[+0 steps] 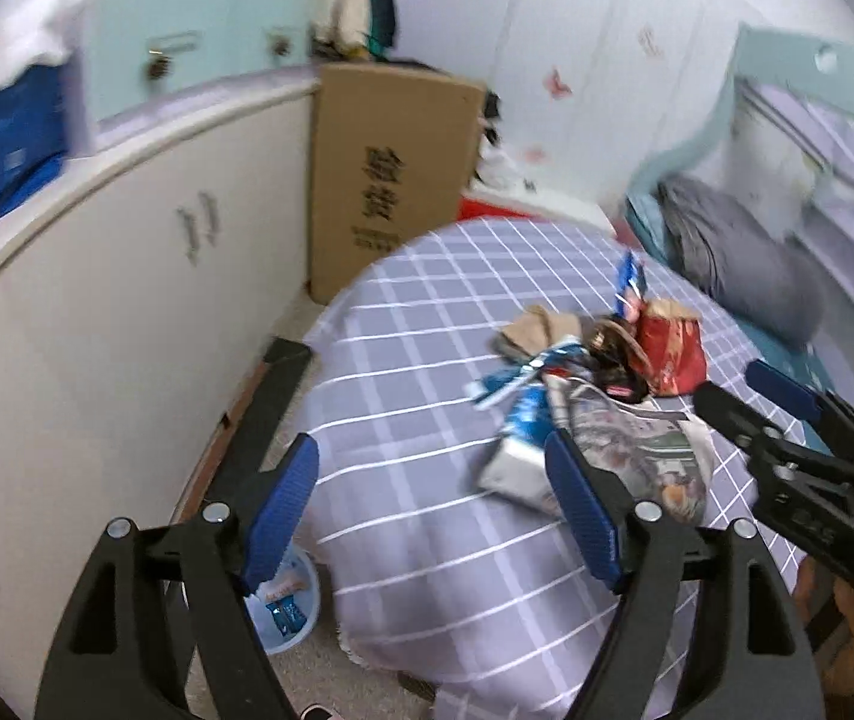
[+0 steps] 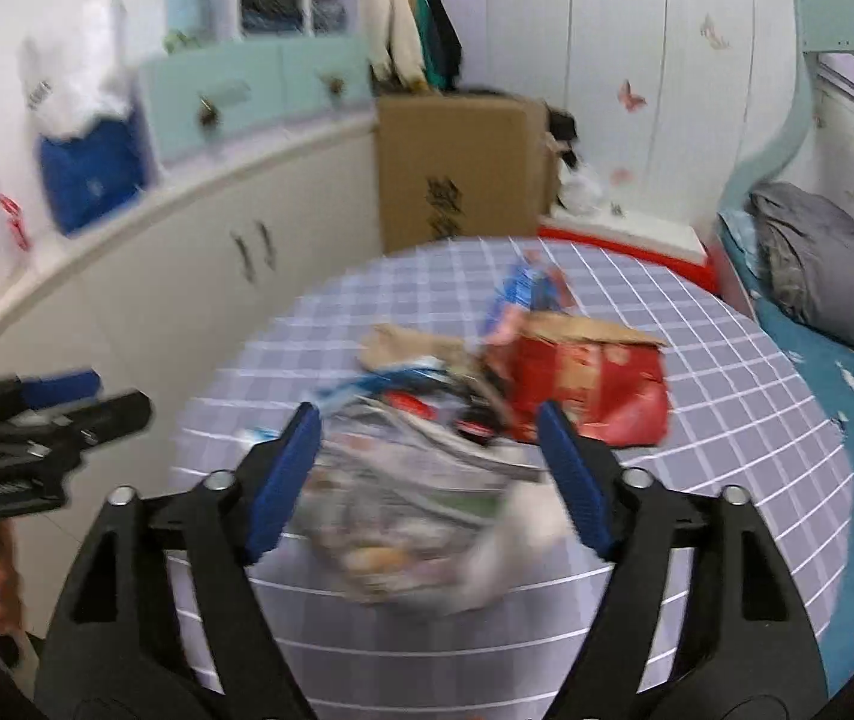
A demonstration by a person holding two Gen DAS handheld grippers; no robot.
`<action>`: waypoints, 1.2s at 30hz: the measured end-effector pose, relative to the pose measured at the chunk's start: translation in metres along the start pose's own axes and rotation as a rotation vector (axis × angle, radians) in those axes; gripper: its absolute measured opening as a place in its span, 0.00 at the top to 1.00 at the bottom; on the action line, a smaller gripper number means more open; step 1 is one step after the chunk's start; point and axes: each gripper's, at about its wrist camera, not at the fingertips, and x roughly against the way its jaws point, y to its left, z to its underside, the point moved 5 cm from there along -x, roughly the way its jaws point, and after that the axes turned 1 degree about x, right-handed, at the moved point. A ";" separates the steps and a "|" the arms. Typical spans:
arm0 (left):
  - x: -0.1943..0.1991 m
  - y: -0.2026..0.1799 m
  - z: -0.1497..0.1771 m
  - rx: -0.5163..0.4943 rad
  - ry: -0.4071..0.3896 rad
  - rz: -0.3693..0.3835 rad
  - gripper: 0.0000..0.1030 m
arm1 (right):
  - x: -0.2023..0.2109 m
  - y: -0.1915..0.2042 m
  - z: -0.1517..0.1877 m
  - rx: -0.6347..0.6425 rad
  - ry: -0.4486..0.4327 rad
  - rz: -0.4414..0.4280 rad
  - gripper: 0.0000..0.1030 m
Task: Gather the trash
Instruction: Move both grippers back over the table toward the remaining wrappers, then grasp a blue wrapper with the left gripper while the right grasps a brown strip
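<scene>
While both grippers hang over the checked cloth, the scene reads so:
Left gripper (image 1: 433, 498): fingers spread wide, holding nothing.
Right gripper (image 2: 430, 468): fingers spread wide, empty, above the crumpled newspaper (image 2: 403, 510).
Trash: heaped mid-table (image 1: 427, 540); red carton (image 2: 589, 384) far right, blue wrappers (image 1: 517, 384) left, newspaper nearest.
Bin (image 1: 292, 606): on the floor, near left of the table.
Cardboard box (image 1: 391, 168): beyond the table's far edge.

- Crumpled newspaper (image 2: 403, 504), greyish print, lay nearest on the checked cloth.
- Torn red carton (image 2: 583, 384), open-topped and tilted, sat just behind.
- Blue-and-white wrappers (image 1: 517, 414) lay scattered left of the pile.
- Tan paper scrap (image 1: 538, 330) rested at the far side.
</scene>
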 end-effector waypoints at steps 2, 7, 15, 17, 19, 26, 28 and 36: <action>-0.016 -0.013 -0.006 -0.032 0.030 0.013 0.26 | -0.019 -0.007 0.001 0.028 0.056 0.006 0.36; -0.056 -0.033 -0.019 -0.104 0.108 0.014 0.26 | -0.050 -0.013 0.001 0.074 0.111 -0.001 0.60; -0.104 -0.038 -0.032 -0.157 0.162 0.002 0.41 | -0.068 -0.023 0.002 0.058 0.118 -0.035 0.84; -0.116 -0.042 -0.032 -0.172 0.182 0.007 0.43 | -0.067 -0.026 0.000 0.047 0.102 -0.044 0.86; -0.126 -0.047 -0.031 -0.194 0.189 0.004 0.44 | -0.066 -0.029 -0.002 0.036 0.095 -0.053 0.87; -0.142 -0.055 -0.032 -0.223 0.215 0.021 0.73 | -0.071 -0.031 -0.006 0.030 0.089 -0.067 0.93; -0.139 -0.058 -0.032 -0.233 0.202 0.046 0.85 | -0.068 -0.032 -0.007 0.026 0.079 -0.071 0.94; -0.102 -0.052 -0.044 -0.156 0.103 0.108 0.93 | -0.046 -0.022 -0.019 0.063 0.049 -0.075 0.94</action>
